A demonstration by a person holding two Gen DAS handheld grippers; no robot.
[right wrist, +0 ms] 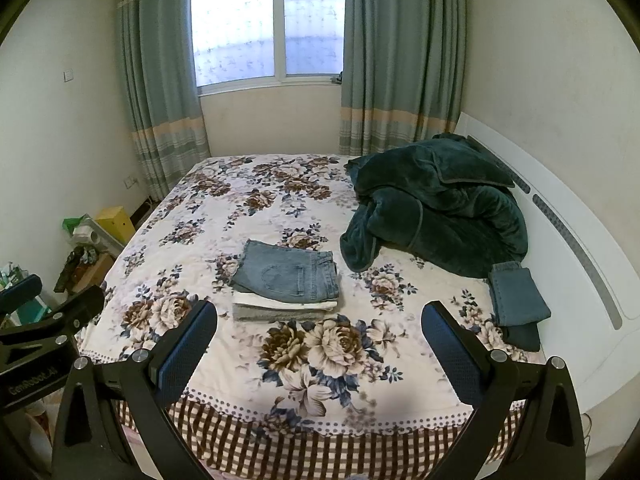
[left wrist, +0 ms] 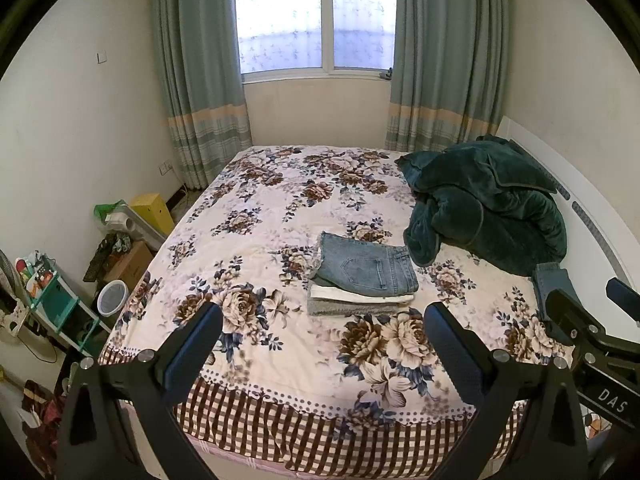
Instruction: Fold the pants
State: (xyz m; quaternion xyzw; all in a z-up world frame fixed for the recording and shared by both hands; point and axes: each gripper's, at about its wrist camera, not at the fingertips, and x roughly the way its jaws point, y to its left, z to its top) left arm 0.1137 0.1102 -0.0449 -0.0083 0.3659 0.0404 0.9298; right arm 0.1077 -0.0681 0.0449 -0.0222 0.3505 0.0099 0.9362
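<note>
Folded light-blue jeans (left wrist: 366, 266) (right wrist: 290, 276) top a small stack of folded white and grey clothes (left wrist: 352, 302) (right wrist: 280, 308) in the middle of the floral bed (left wrist: 280, 208) (right wrist: 224, 216). More folded blue pants (right wrist: 518, 296) (left wrist: 554, 284) lie on a dark garment (right wrist: 524, 338) at the bed's right edge. My left gripper (left wrist: 324, 328) is open and empty, above the bed's near edge, short of the stack. My right gripper (right wrist: 320, 328) is open and empty, to the right of the left one (right wrist: 24, 300); it also shows in the left wrist view (left wrist: 592, 300).
A crumpled dark green blanket (left wrist: 488, 204) (right wrist: 436, 204) lies at the back right by the white headboard (right wrist: 568, 240). Boxes, a shelf and a bin (left wrist: 112, 298) crowd the floor to the left. A window and curtains stand beyond the bed.
</note>
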